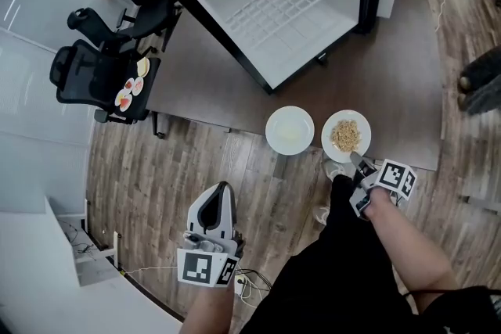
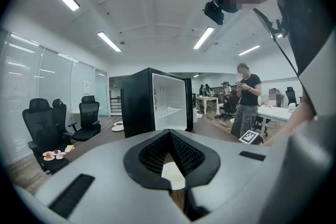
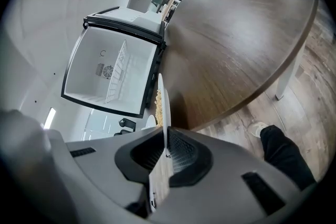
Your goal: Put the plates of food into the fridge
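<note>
Dark wood desk, seen from above: we had the right claw clamped on the near rim of the plate of tan food, at the desk's near edge. That claw's own view showed the rim edge-on btwn the pads, with the jaws pressed onto it. Just to the left was a second white plate; we couldn't make out its pale contents. Both plates were outside the fridge, which stood on the desk behind them w/ its door open and a wire shelf inside. Our left claw hung over the wood floor, well apart from the plates, tips together w/ nothing btwn them. At far left, an office chair carried small dishes.
</note>
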Demonstrator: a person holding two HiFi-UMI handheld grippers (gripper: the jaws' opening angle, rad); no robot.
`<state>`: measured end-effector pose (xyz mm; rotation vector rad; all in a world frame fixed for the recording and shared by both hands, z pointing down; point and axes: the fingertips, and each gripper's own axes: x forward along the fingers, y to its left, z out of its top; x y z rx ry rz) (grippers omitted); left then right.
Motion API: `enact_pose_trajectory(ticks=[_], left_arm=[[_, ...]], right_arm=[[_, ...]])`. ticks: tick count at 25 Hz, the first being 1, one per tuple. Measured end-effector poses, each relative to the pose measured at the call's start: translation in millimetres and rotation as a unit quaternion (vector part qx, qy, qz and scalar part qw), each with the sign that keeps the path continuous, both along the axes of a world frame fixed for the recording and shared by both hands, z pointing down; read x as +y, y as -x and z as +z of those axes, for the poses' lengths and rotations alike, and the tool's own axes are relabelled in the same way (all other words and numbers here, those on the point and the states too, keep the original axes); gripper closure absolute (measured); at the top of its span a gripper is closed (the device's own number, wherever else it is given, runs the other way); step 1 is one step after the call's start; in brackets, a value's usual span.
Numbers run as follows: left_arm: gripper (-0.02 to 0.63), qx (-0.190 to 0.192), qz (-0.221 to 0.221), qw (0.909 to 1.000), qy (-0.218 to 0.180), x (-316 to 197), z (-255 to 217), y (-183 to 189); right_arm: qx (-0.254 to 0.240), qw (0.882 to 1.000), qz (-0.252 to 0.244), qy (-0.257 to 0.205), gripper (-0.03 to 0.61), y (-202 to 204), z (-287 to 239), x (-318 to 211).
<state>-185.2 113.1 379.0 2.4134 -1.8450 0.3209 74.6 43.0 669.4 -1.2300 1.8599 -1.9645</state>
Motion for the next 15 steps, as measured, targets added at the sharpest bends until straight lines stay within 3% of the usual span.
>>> enact_pose_trajectory(ticks=[7, 15], left_arm=[[0.611, 0.004, -0.006, 1.0, -0.006, -15, -7, 4], [0.611, 0.009, -0.005, 0.9995, -0.031, -41, -25, 1]], right_arm=[[-0.013, 1.0, -0.001, -0.008, 0.56, -3, -18, -16], [-0.031, 0.998, -0.012, -0.048, 0.56, 3, -60, -54]])
